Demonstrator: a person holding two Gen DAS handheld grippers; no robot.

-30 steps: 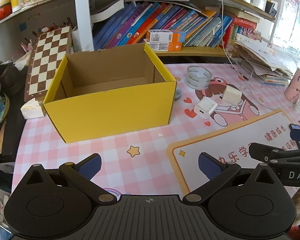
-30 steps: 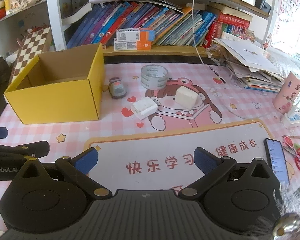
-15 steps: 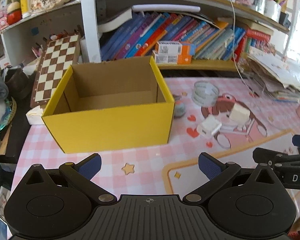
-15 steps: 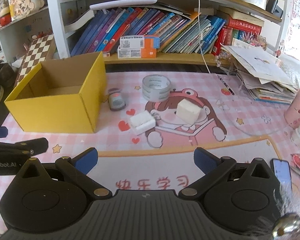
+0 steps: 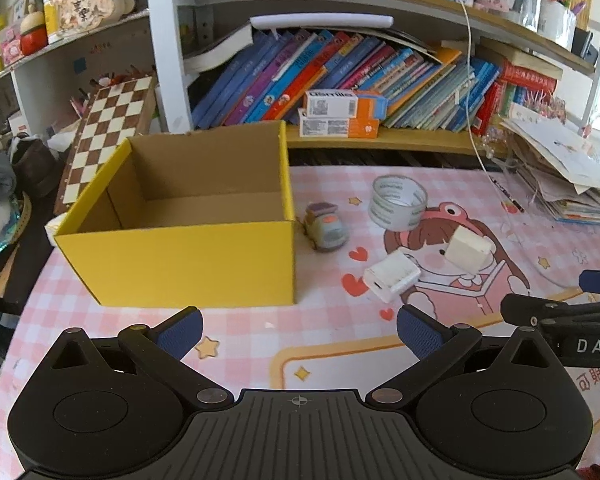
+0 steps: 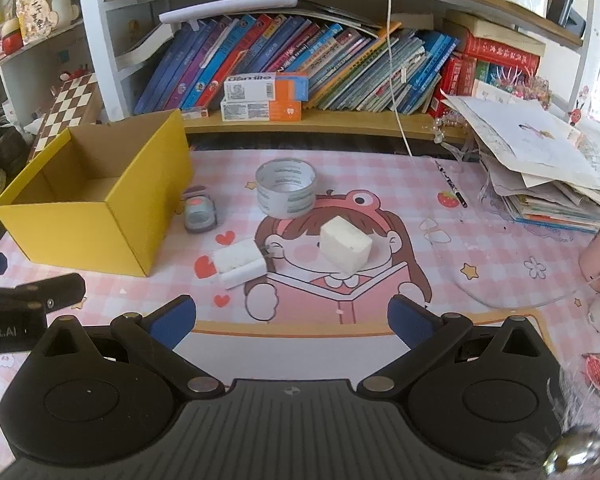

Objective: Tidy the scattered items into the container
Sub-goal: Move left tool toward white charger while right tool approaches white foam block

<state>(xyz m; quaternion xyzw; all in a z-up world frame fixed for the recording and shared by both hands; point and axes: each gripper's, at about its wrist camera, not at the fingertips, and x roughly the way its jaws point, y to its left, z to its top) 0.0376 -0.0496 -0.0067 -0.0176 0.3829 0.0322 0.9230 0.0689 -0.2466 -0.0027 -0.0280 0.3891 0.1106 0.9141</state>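
Nearing the yellow box and charger, both grippers stay spread, holding nothing.

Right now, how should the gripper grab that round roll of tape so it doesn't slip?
The tape roll lies flat with its open hole facing up. Probably best to come straight down from above with the right gripper, one finger inside the hole and one outside, pinching the near wall. The ring looks too wide to squeeze across, and the thin wall offers two flat-ish faces.
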